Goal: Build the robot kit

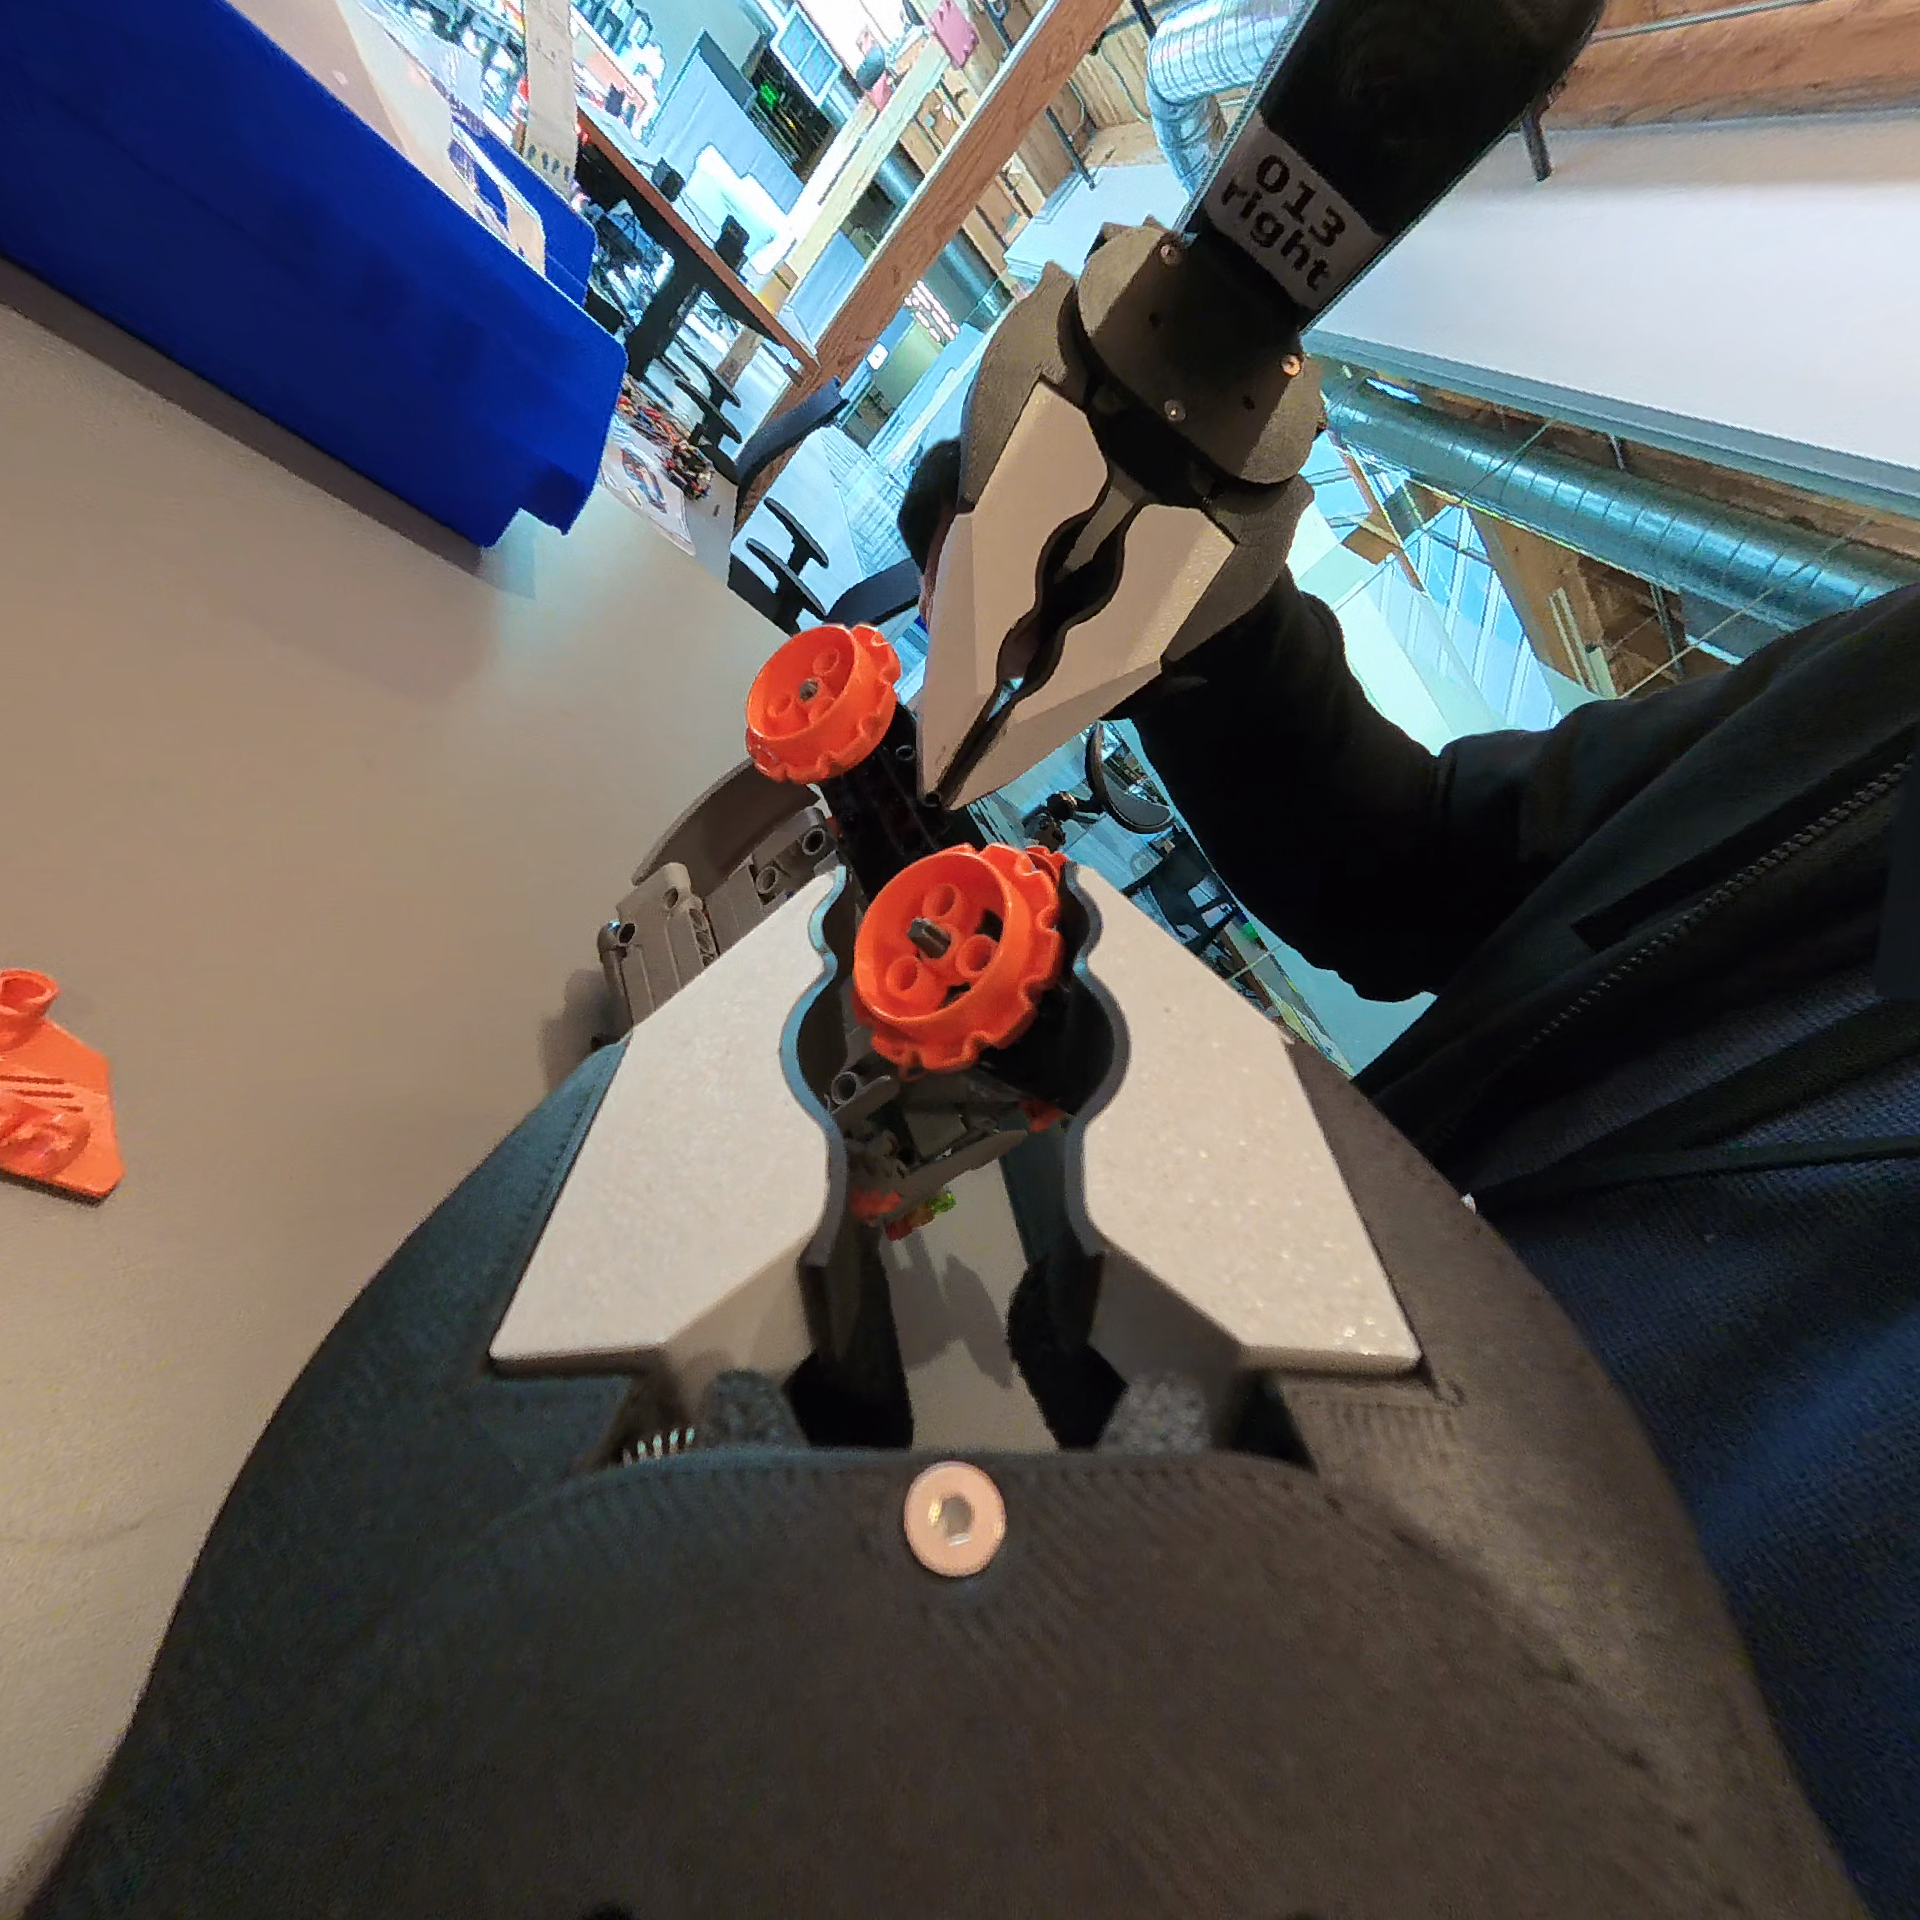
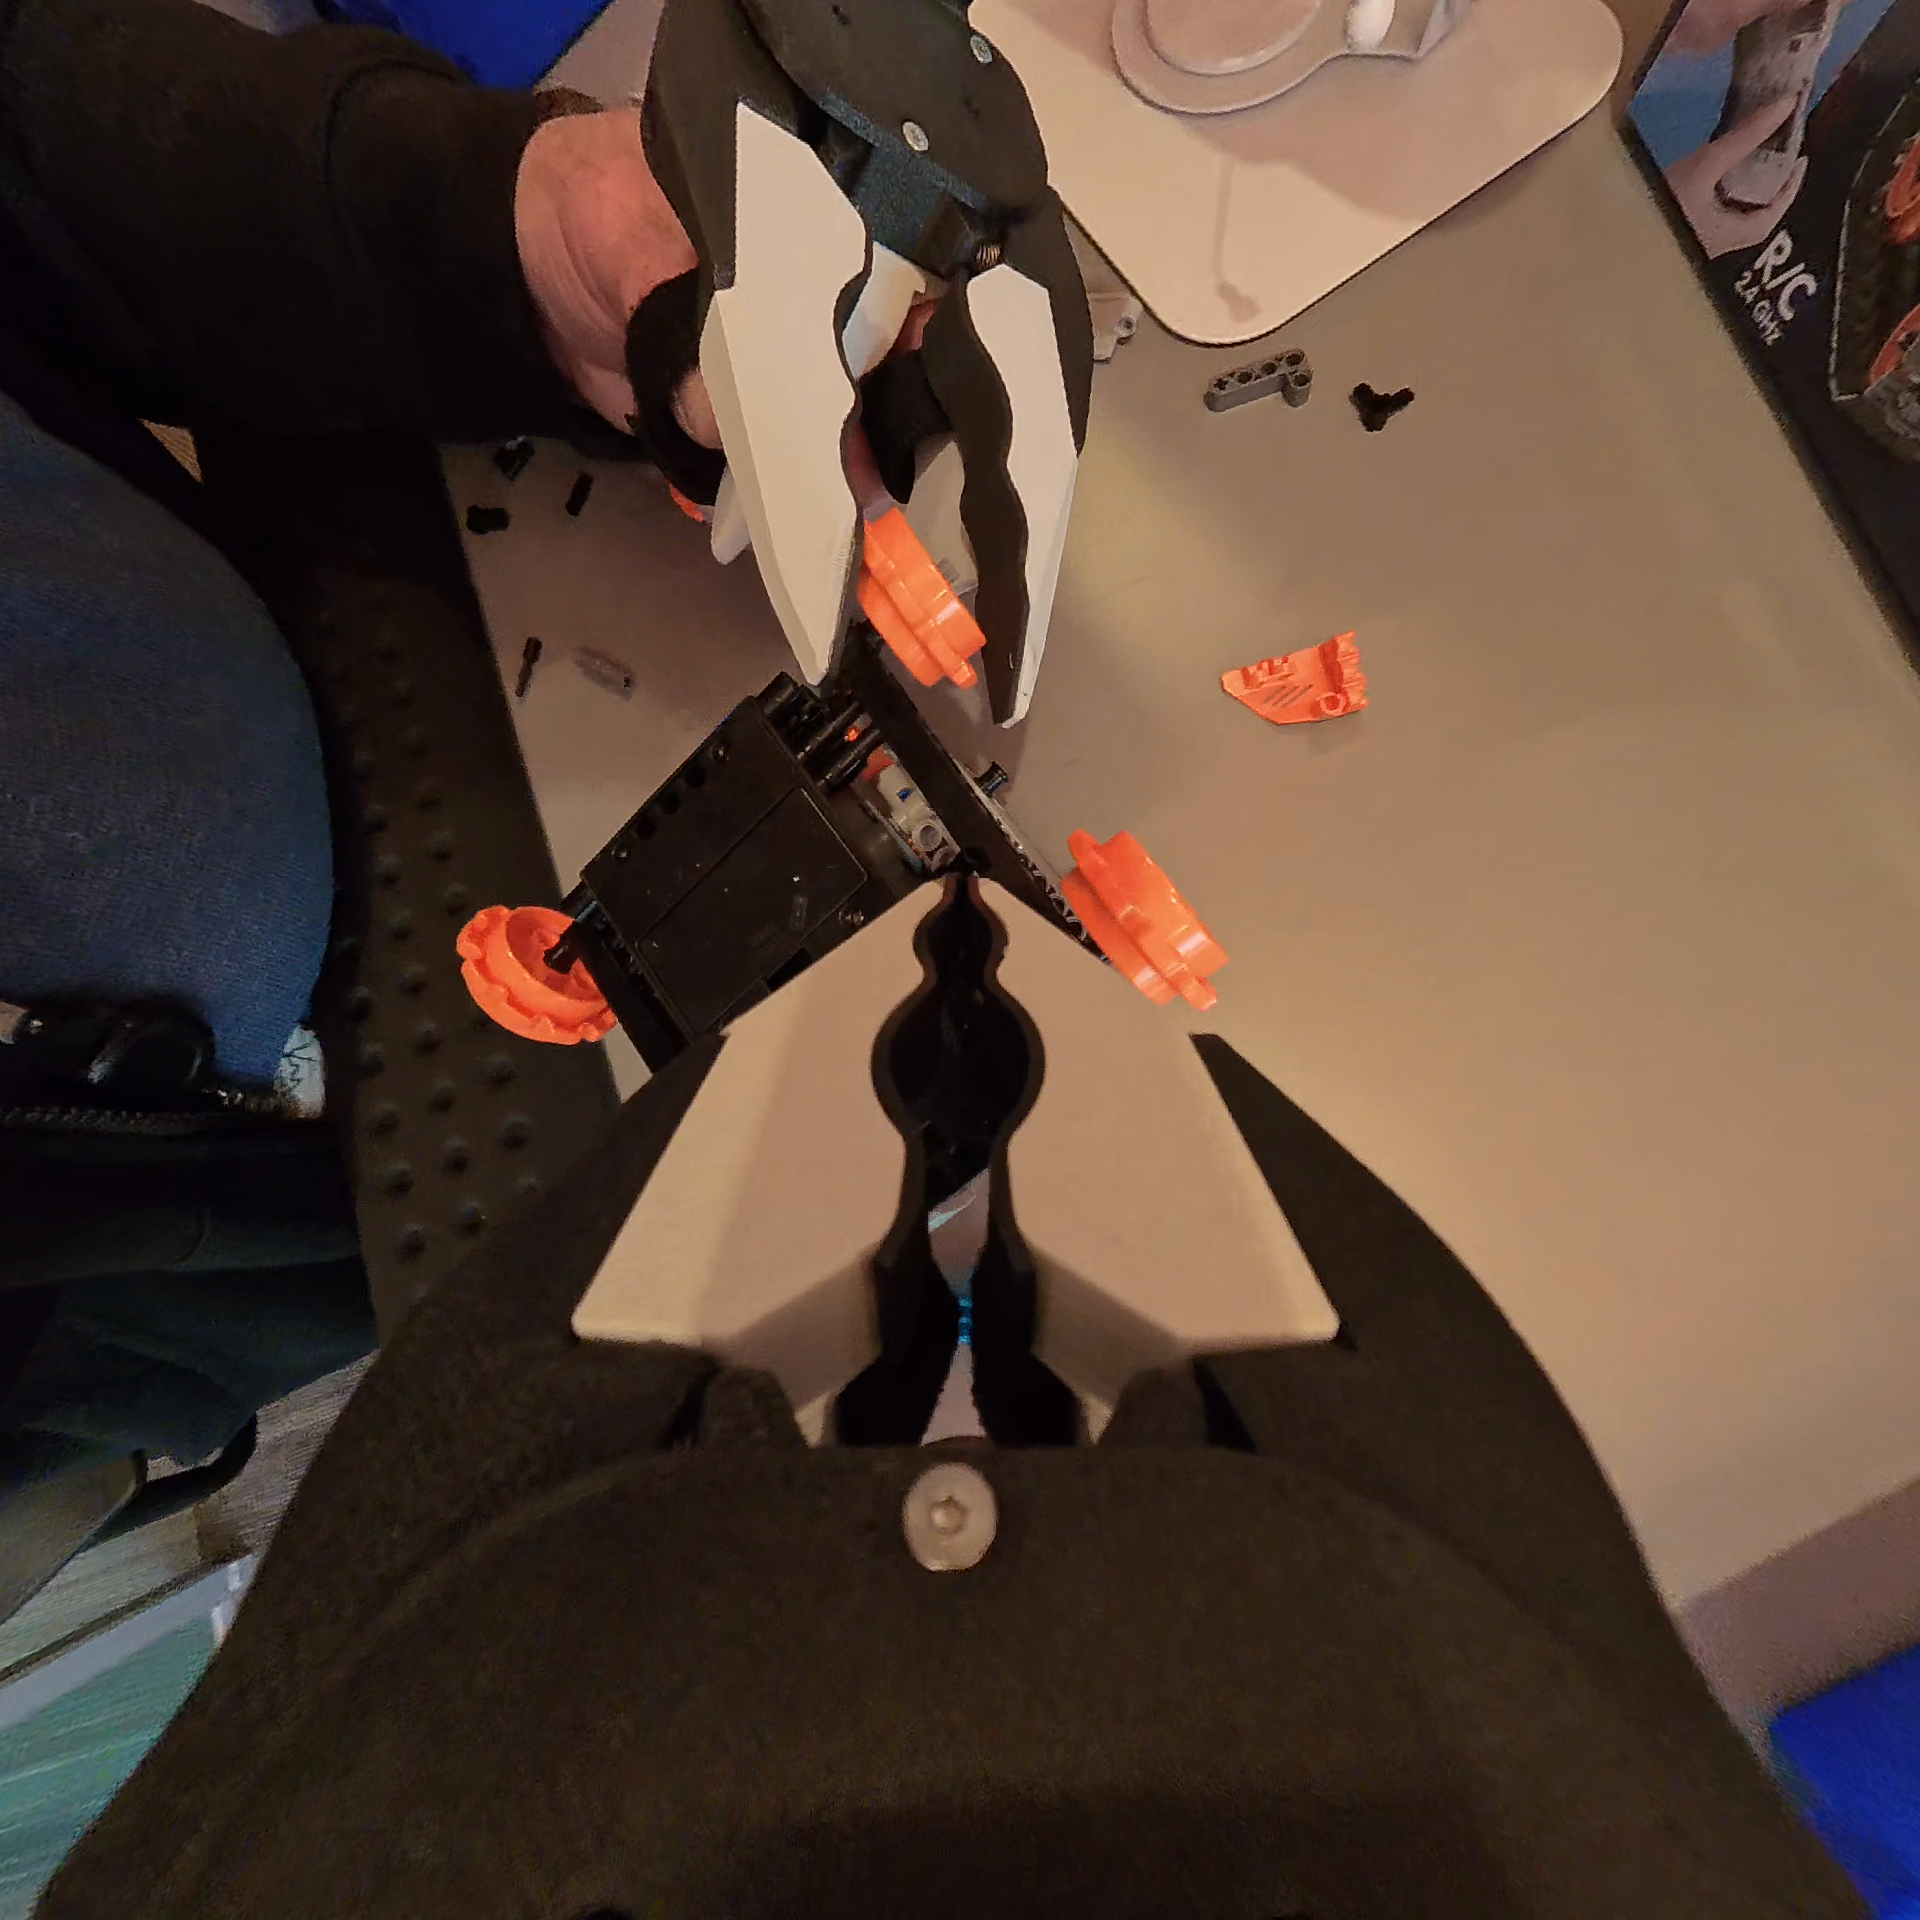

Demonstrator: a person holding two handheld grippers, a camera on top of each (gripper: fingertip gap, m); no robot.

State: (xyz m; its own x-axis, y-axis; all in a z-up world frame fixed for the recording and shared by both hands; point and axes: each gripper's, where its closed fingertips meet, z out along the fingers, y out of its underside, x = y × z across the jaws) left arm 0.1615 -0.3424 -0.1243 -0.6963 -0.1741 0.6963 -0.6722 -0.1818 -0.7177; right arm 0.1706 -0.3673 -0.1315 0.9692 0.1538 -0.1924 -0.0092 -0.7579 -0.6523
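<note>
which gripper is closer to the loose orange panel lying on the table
Left. The left gripper, holding the toy vehicle by a wheel, sits nearer the orange panel; the right gripper pinches the chassis farther away.

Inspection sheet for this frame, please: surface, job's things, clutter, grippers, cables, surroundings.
Surface: grey table.
Job's things: black brick-built vehicle with orange wheels, held off the table.
Clutter: orange panel, grey beam, small black pins.
Grippers: left gripper shut on the vehicle at a wheel; right gripper tips closed on a small black part at the vehicle's edge.
Cables: nothing seen.
Surroundings: blue bin, product box, office chairs.
</note>
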